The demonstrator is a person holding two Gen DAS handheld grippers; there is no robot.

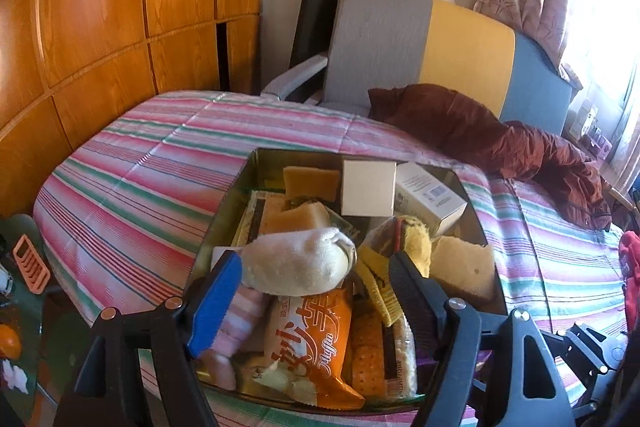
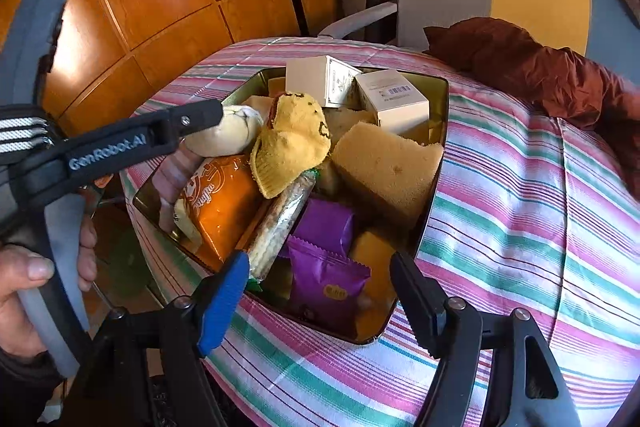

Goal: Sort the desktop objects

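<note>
Jaws of the left gripper (image 1: 316, 273) stand wide, nothing pressed, the white sock (image 1: 298, 261) lying between; right gripper (image 2: 320, 275) jaws also wide, empty.

We see a tin (image 2: 434, 163) on the table (image 2: 520, 227) — boxes (image 2: 394, 103) at its back, snack packets (image 2: 326, 279) in front.

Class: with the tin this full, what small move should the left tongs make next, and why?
Probably ease forward and close on the rolled white sock: the left tongs are open and empty, and the sock lies loose atop the tin, nearest their tips.
</note>
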